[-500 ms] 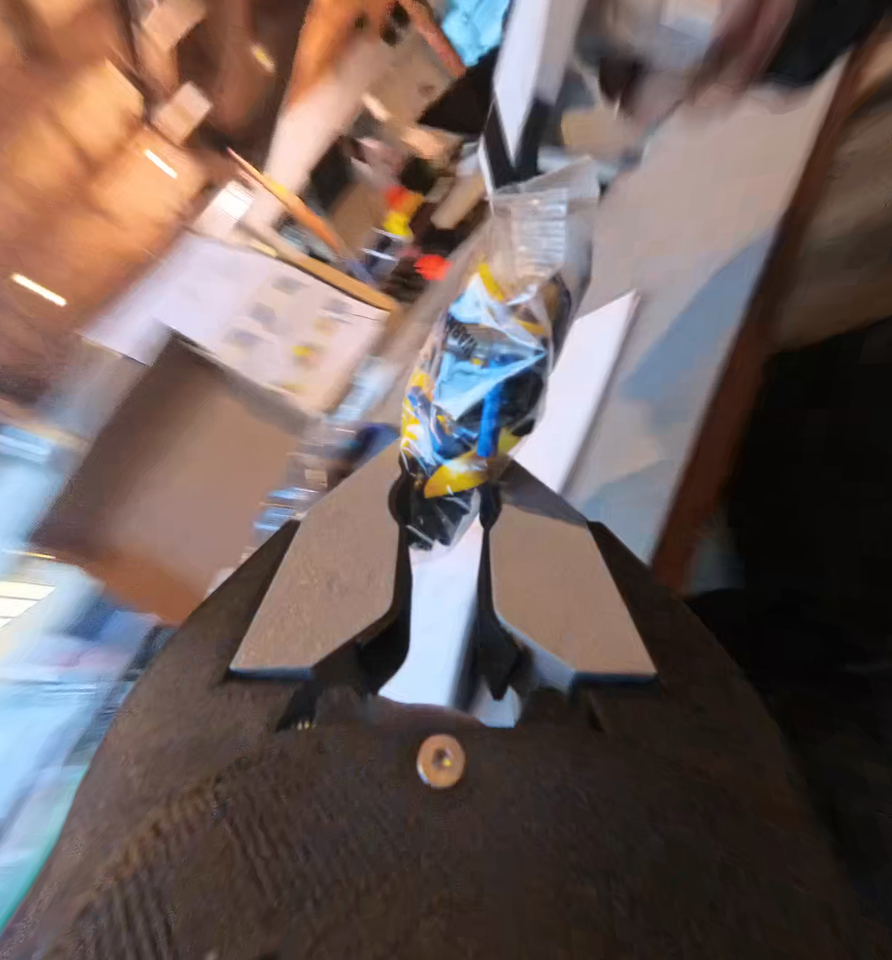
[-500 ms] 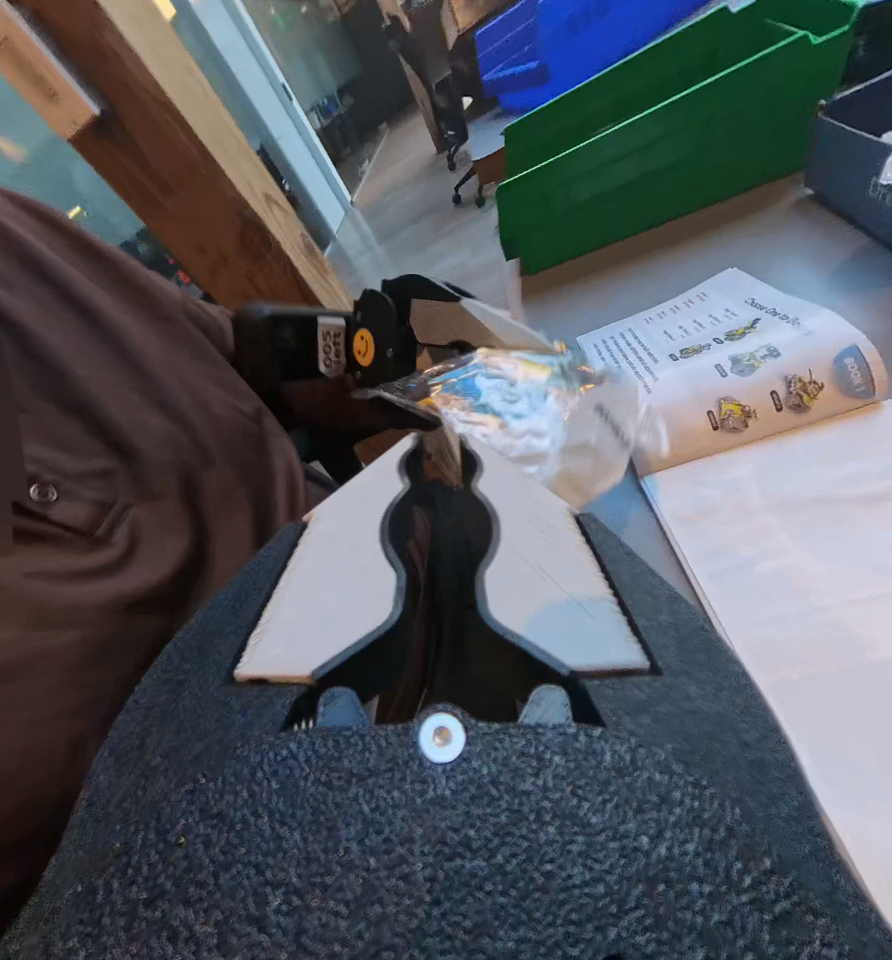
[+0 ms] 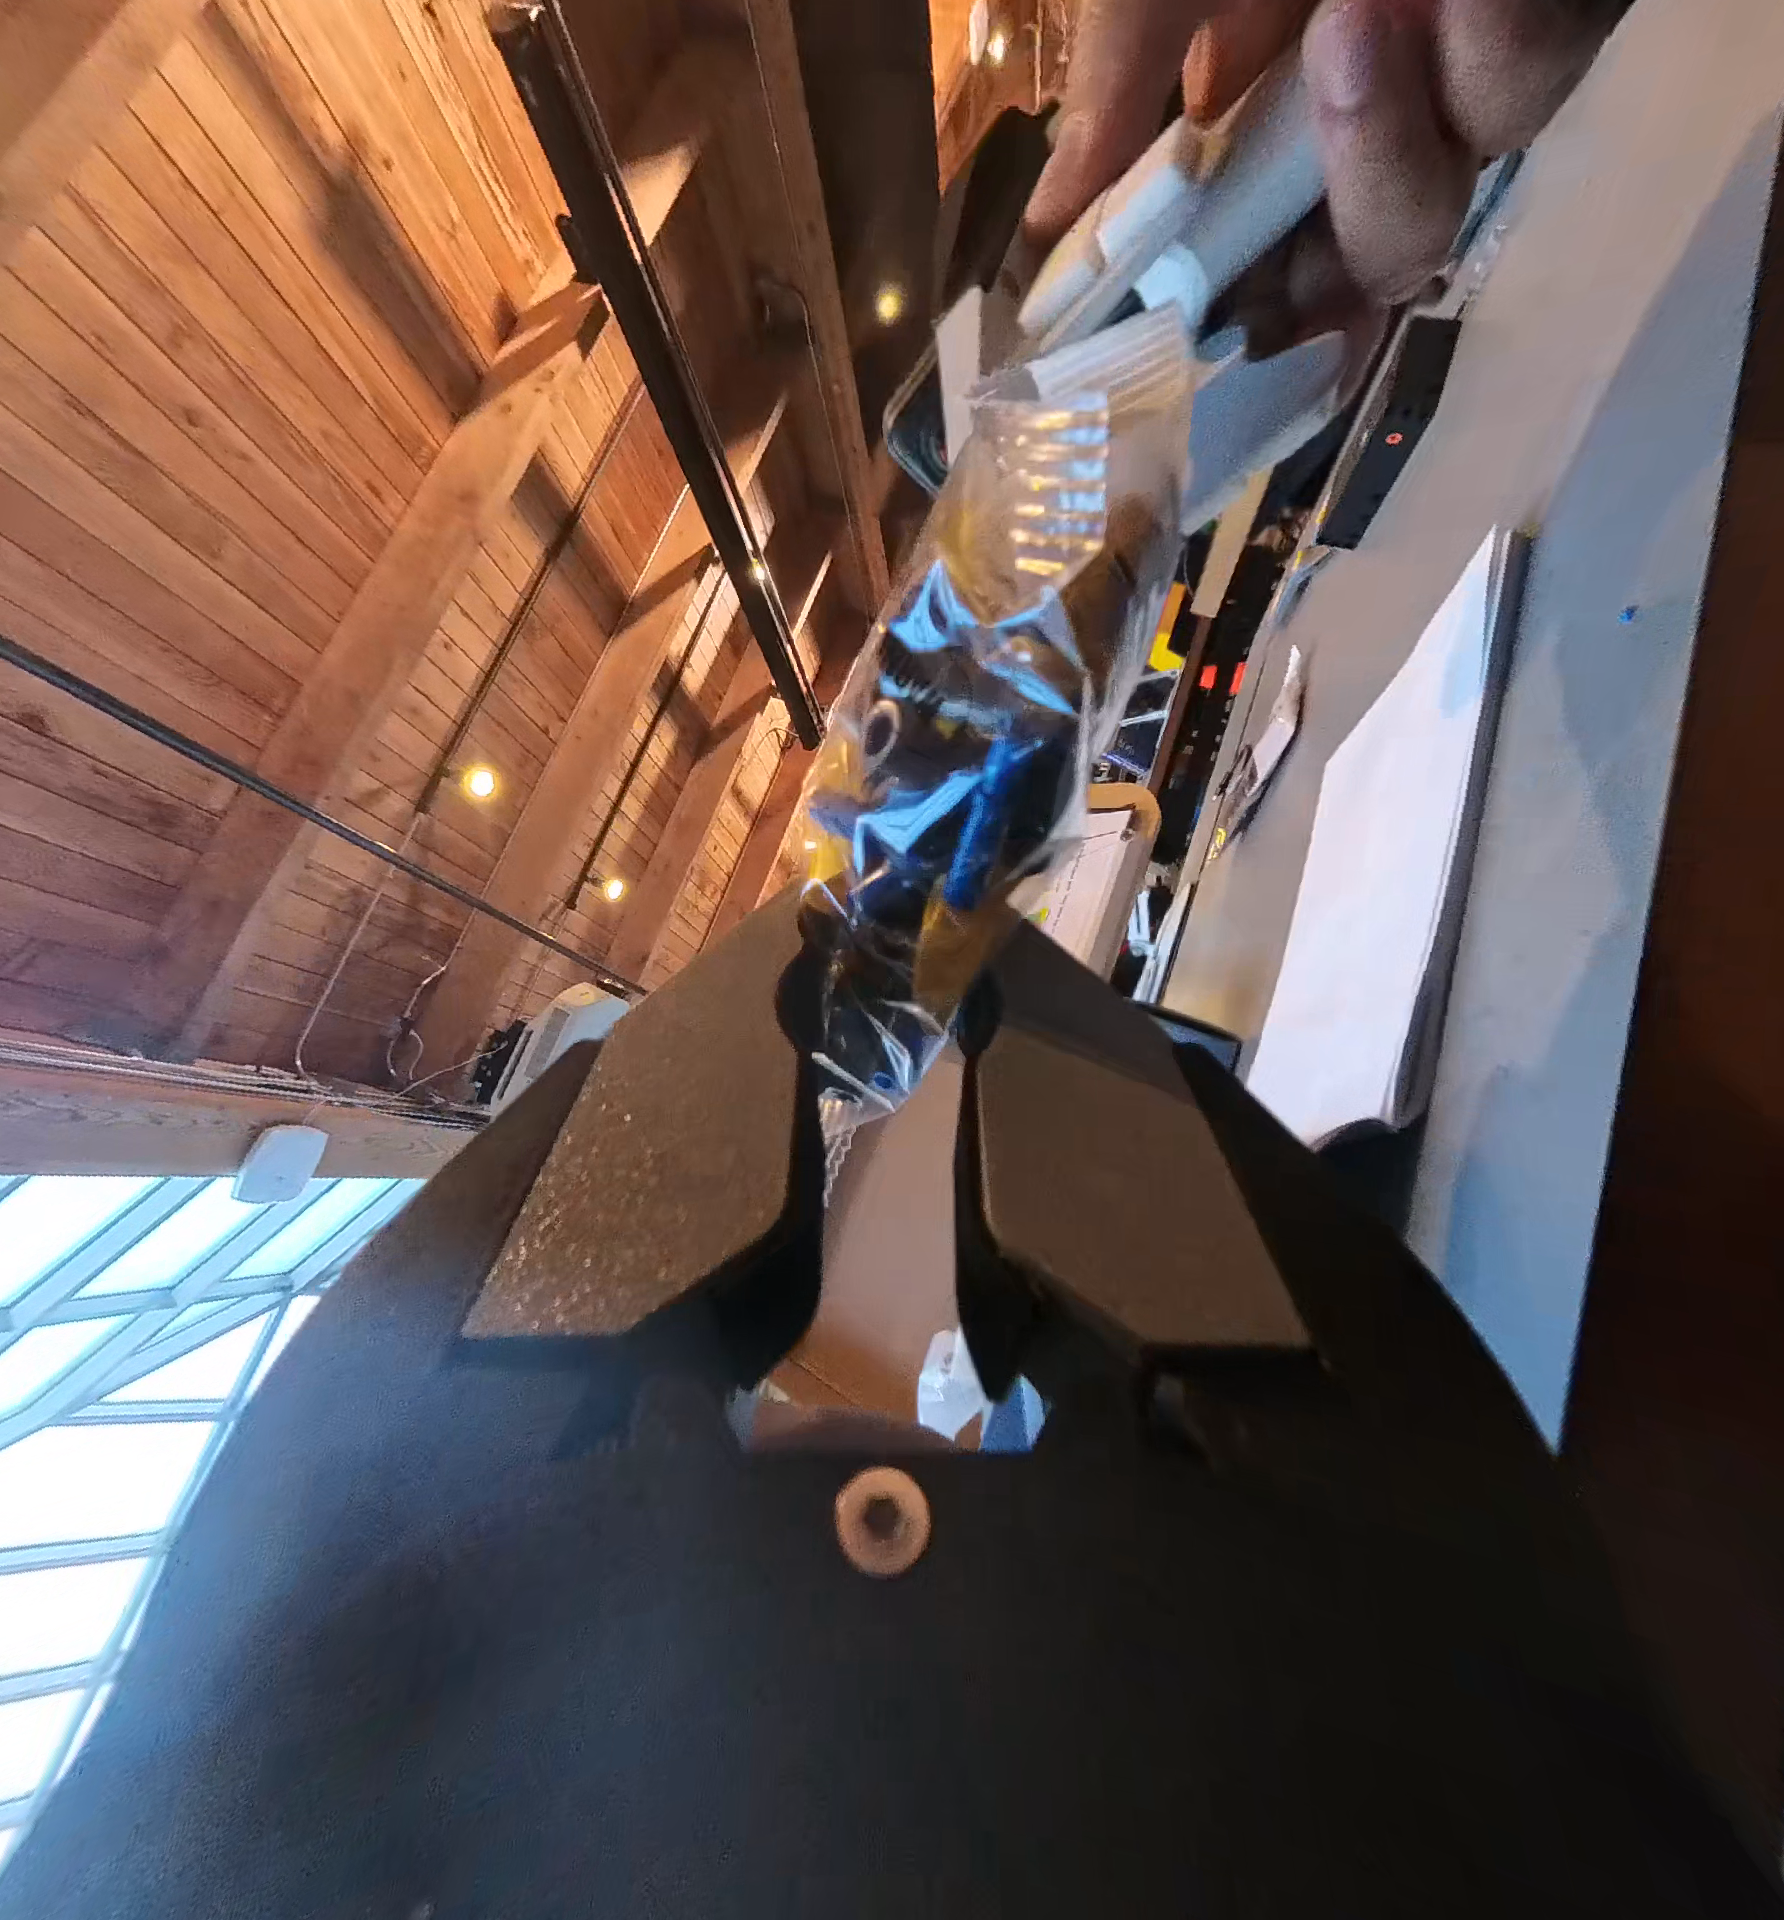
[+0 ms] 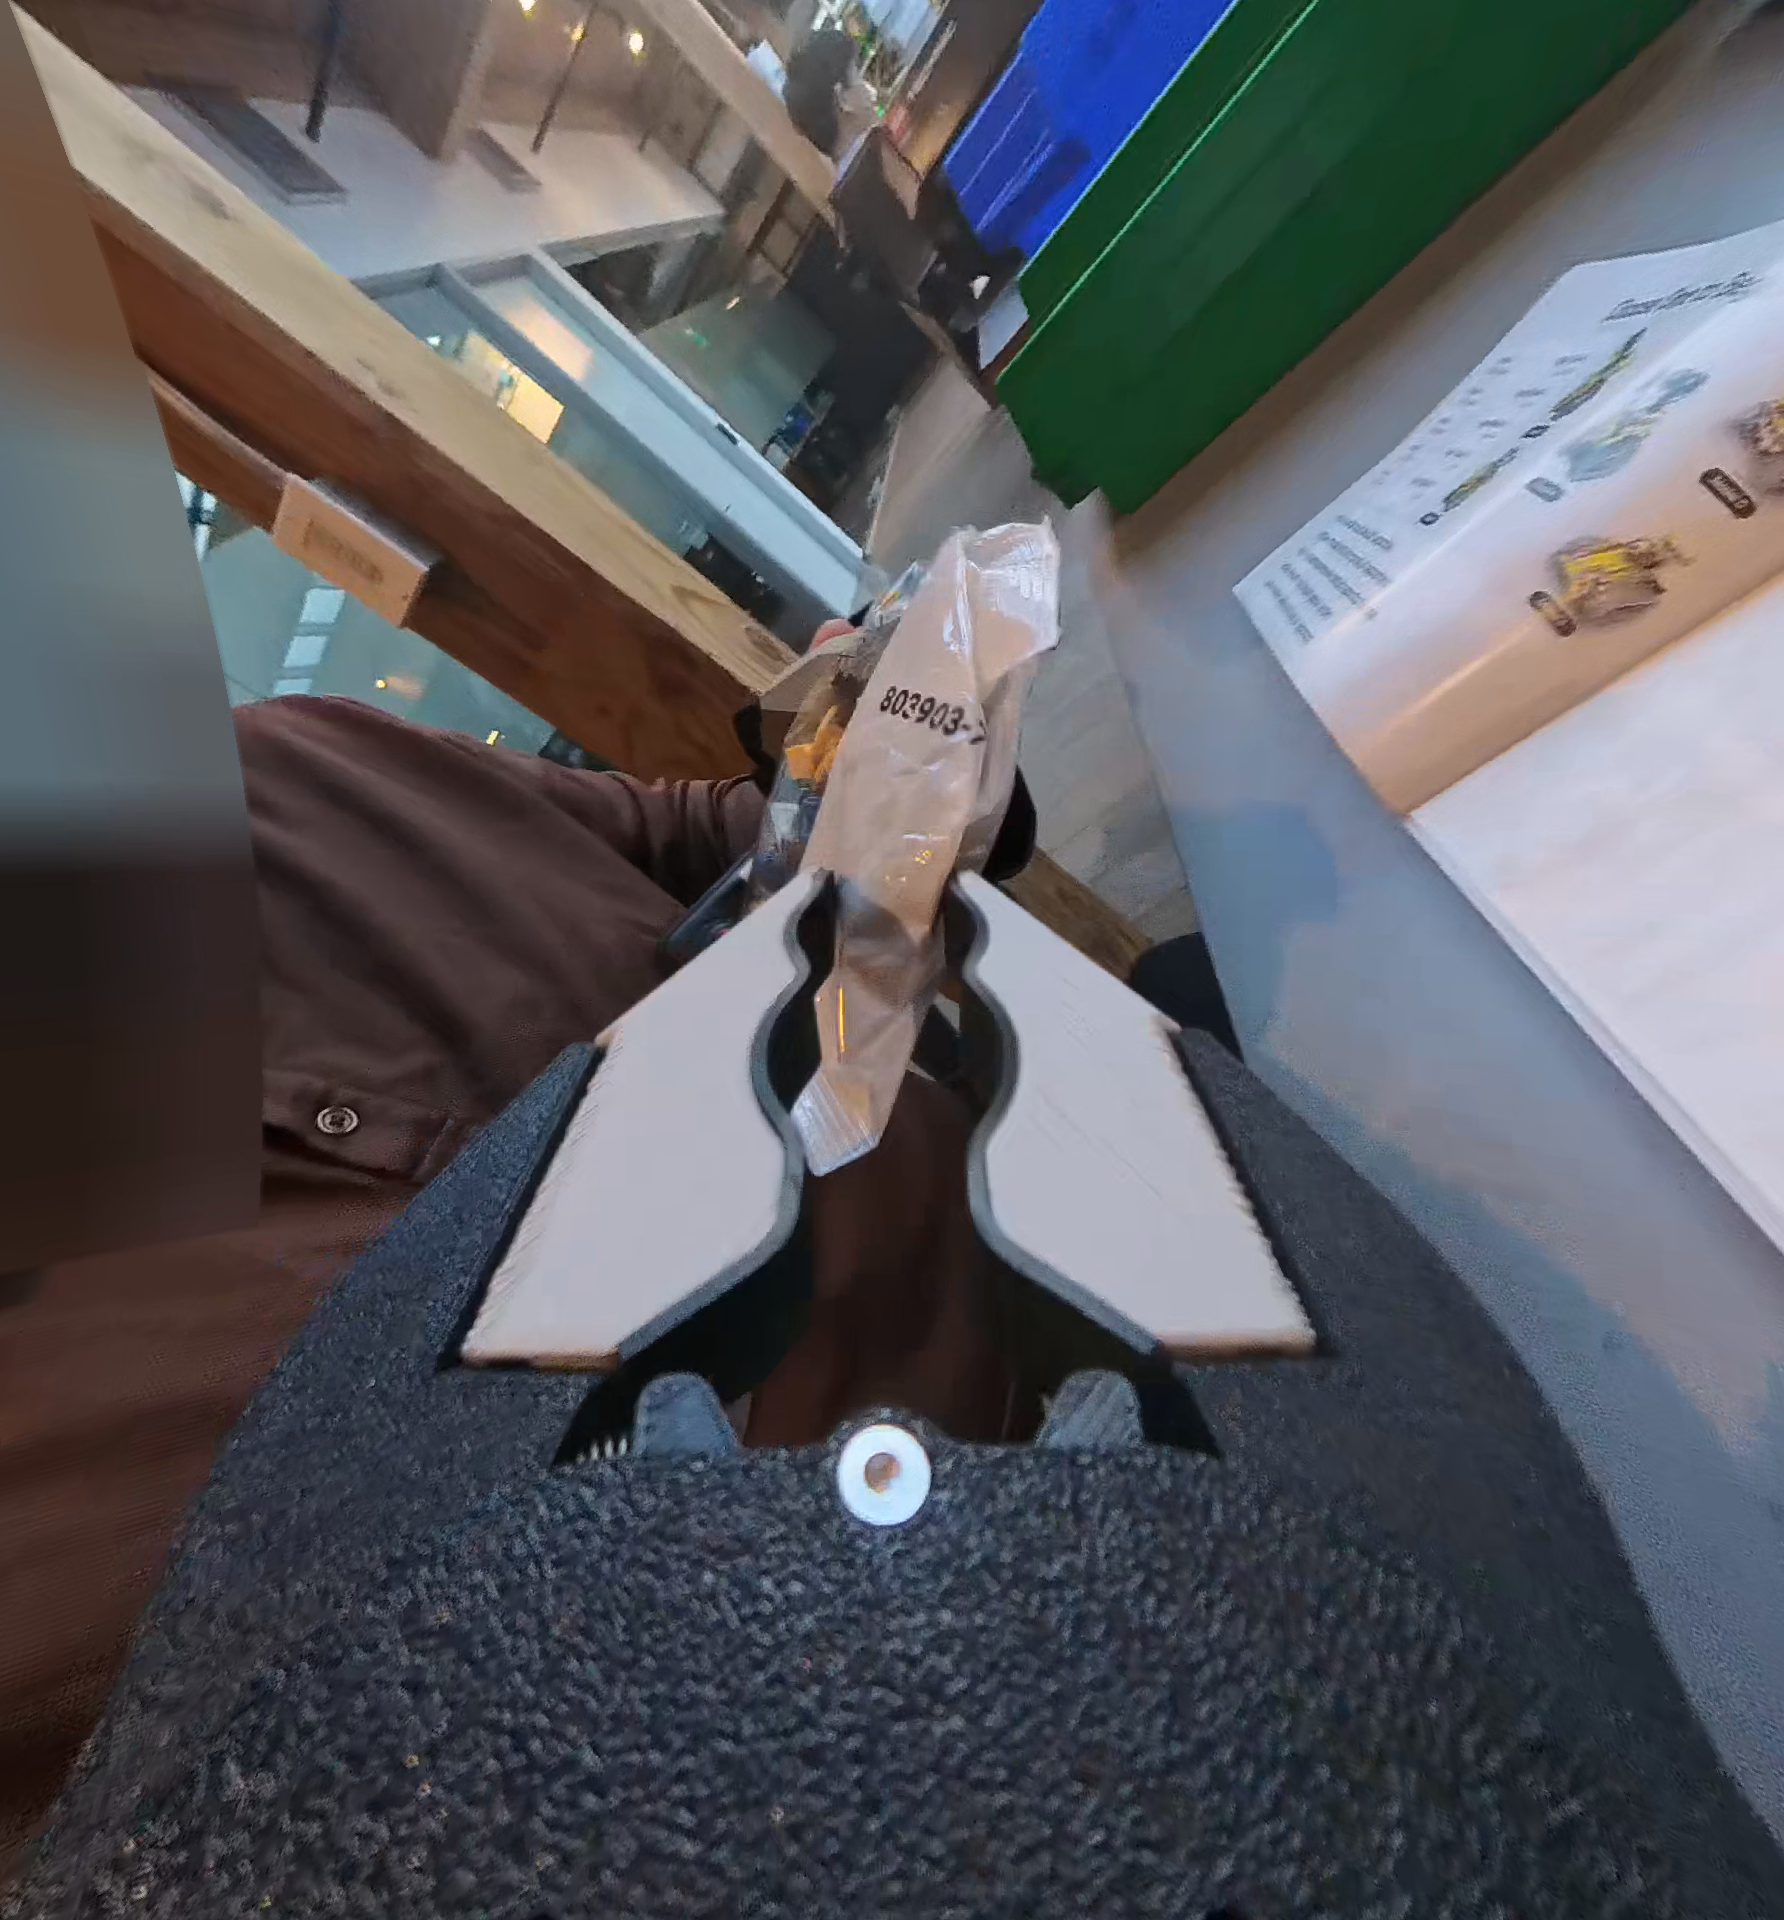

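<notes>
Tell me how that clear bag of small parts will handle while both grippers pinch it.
The bag looks floppy: its film is creased and twisted between the left gripper and the right gripper. It is probably slippery, since the plastic is glossy with glare. The loose blue and black pieces inside may shift, so its weight likely sags toward whichever end hangs lower.

Black printed number on clear plastic bag [image 4: 919, 790]; printed text and pictures on open booklet [image 4: 1553, 488].
</notes>
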The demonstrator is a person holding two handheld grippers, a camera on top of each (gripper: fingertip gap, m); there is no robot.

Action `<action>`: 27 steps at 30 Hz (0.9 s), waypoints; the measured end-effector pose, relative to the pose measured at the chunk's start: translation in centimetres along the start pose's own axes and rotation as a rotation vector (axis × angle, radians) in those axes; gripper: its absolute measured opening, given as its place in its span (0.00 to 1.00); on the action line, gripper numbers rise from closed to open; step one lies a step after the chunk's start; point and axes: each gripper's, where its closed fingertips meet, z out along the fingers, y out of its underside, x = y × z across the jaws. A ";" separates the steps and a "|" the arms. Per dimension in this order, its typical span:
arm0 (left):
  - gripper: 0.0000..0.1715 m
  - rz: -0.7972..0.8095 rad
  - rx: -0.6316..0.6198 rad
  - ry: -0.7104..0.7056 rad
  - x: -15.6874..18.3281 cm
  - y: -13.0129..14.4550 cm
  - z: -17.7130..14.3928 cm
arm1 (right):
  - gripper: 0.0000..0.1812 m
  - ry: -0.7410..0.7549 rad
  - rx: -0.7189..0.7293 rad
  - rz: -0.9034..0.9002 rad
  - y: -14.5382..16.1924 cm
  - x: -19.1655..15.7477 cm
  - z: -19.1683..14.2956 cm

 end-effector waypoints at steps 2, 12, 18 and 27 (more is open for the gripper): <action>0.11 -0.014 -0.009 0.028 0.5 0.3 0.0 | 0.07 0.047 -0.010 -0.044 0.1 0.4 0.0; 0.23 -0.519 -0.267 0.179 2.9 3.7 -0.2 | 0.00 0.413 -0.014 -0.429 -1.8 1.6 -1.9; 0.19 -0.738 -0.321 0.245 4.2 2.0 -2.2 | 0.00 0.443 0.120 -0.423 -3.4 2.3 -4.4; 0.18 -0.969 -0.319 0.309 4.9 2.5 -3.0 | 0.00 0.356 0.148 -0.399 -3.7 3.5 -3.6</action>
